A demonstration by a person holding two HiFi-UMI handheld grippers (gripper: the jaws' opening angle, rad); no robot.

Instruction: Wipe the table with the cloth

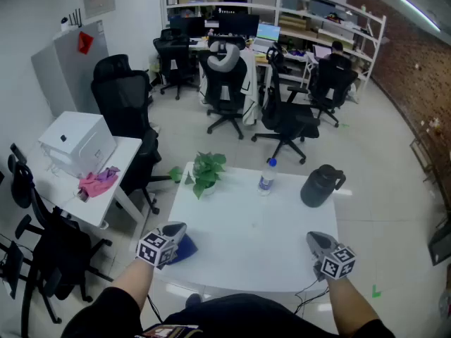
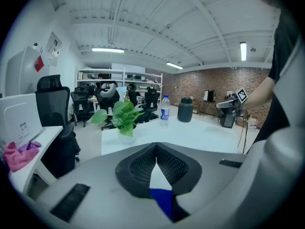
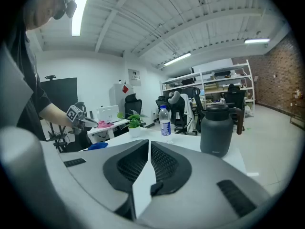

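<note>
A blue cloth (image 1: 185, 251) lies bunched at the near left edge of the white table (image 1: 246, 248). My left gripper (image 1: 176, 229) hovers just above it with its jaws shut and nothing between them. In the left gripper view the cloth (image 2: 162, 200) shows below the closed jaws of the left gripper (image 2: 156, 146). The right gripper view shows the cloth (image 3: 97, 146) on the table, apart from the left gripper (image 3: 90, 123) above it. My right gripper (image 1: 313, 238) is over the near right part of the table, shut and empty; its tips (image 3: 148, 142) meet.
Along the table's far side stand a potted plant (image 1: 206, 172), a water bottle (image 1: 266, 176) and a dark jug (image 1: 320, 186). A side table at the left holds a white box (image 1: 76, 143) and a pink cloth (image 1: 99, 182). Office chairs (image 1: 130, 108) stand beyond.
</note>
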